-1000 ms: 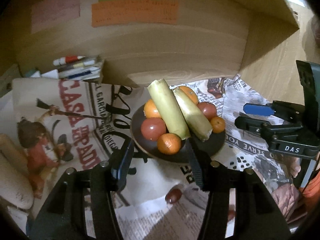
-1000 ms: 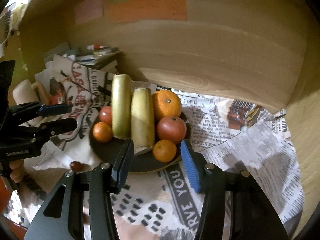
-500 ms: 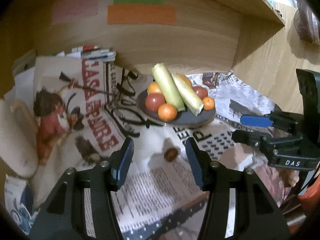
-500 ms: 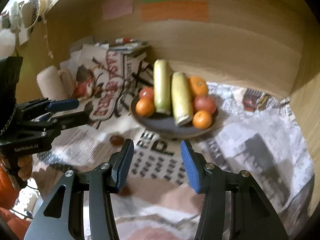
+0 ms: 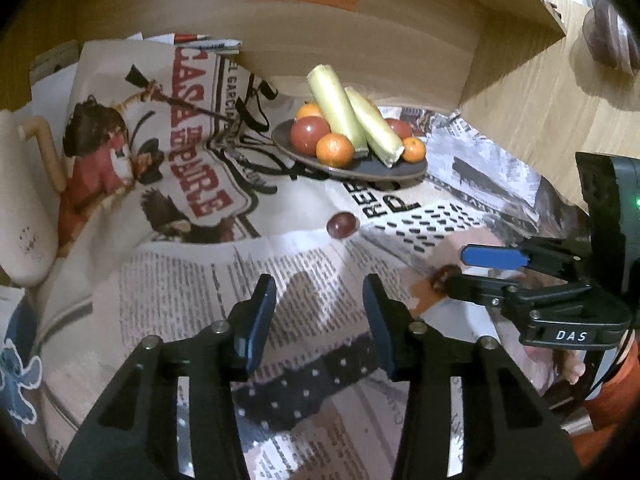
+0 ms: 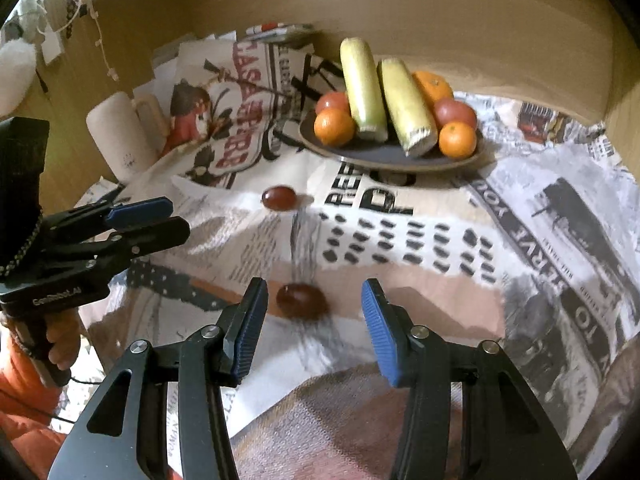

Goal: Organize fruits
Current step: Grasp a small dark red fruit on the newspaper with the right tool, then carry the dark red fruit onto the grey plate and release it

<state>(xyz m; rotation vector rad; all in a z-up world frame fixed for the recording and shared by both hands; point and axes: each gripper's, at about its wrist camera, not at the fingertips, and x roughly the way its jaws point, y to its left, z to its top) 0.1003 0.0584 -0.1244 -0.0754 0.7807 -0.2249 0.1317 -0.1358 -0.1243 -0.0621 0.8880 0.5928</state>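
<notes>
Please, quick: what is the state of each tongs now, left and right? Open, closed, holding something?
Left tongs: open, holding nothing.
Right tongs: open, holding nothing; a dark red fruit lies on the newspaper between its fingers.

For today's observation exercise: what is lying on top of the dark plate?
On the dark plate: two pale yellow-green corn cobs, three oranges and two red fruits. Whatever lies beneath the cobs is hidden.

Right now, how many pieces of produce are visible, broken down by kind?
Oranges on the plate: 3
Red round fruits on the plate: 2
Yellow-green corn cobs on the plate: 2
Small dark red fruits loose on the newspaper: 2
Total: 9
</notes>
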